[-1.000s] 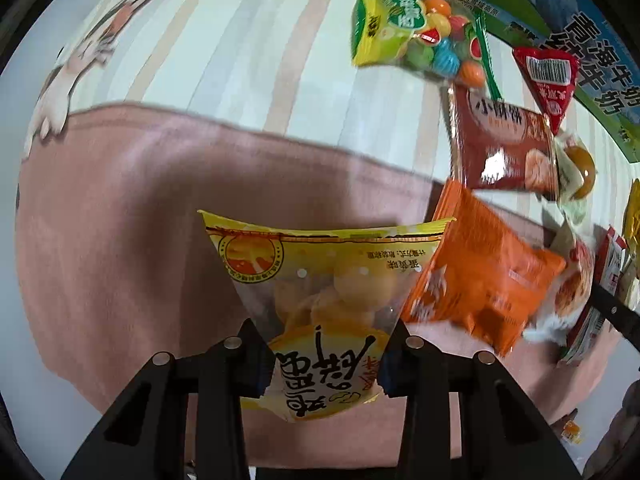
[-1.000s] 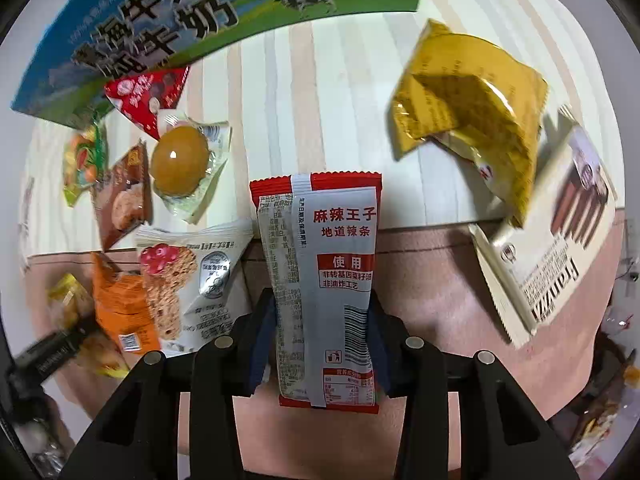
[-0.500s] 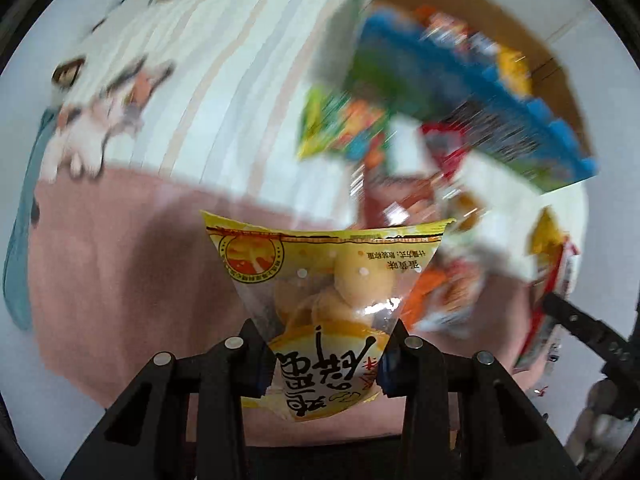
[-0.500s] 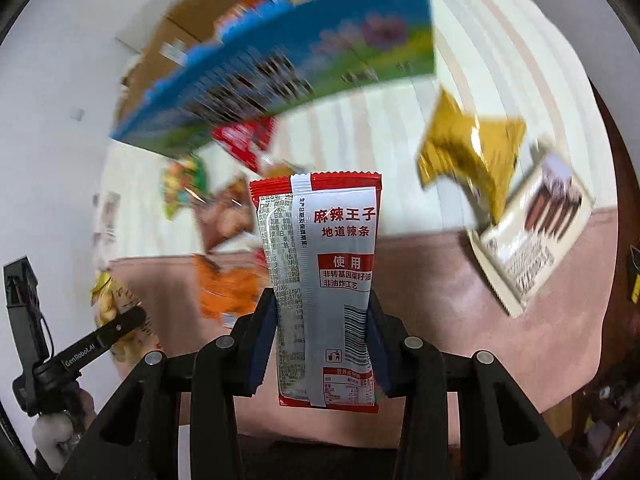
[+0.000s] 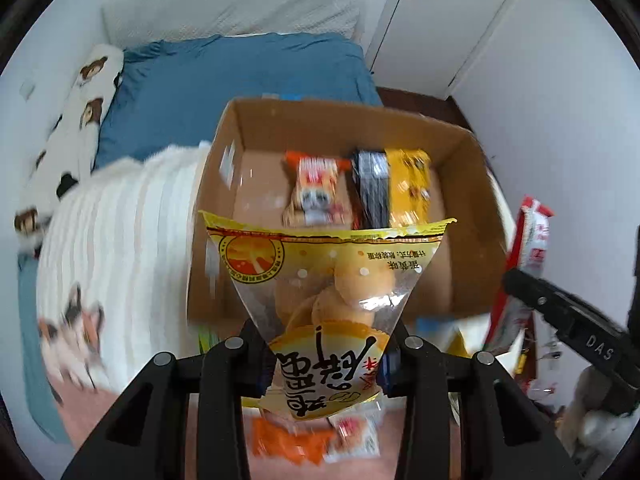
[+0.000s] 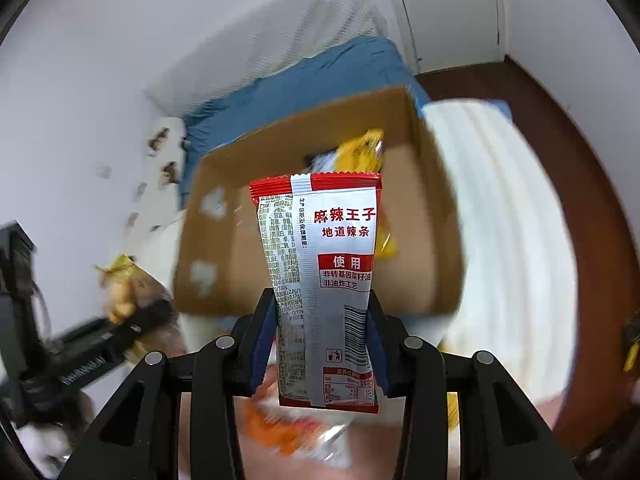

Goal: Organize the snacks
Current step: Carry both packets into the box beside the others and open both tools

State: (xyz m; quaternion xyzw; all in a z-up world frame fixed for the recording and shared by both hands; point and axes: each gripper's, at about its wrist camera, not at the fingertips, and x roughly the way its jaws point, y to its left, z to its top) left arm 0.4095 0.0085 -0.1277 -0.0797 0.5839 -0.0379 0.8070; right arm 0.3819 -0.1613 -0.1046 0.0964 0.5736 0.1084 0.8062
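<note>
My left gripper [image 5: 324, 354] is shut on a yellow egg-puff snack bag [image 5: 328, 280] and holds it up in front of an open cardboard box [image 5: 476, 184]. Three snack packs [image 5: 360, 188] lie in the box at its far end. My right gripper [image 6: 320, 344] is shut on a red and silver spicy-strip packet [image 6: 324, 272], held upright before the same box [image 6: 436, 208]. The right gripper and its packet [image 5: 528, 248] show at the right edge of the left wrist view. The left gripper with its yellow bag [image 6: 120, 292] shows at the left of the right wrist view.
The box stands on a bed with a striped white blanket [image 5: 120, 240] and a blue sheet [image 5: 248, 72]. Loose orange and white snack packs [image 5: 304, 440] lie blurred below the grippers on pink cloth. A white door [image 5: 448, 20] and wooden floor [image 6: 560, 128] lie beyond.
Both grippers have lifted and tilted up from the snacks on the blanket to face the open box, each still holding its packet.
</note>
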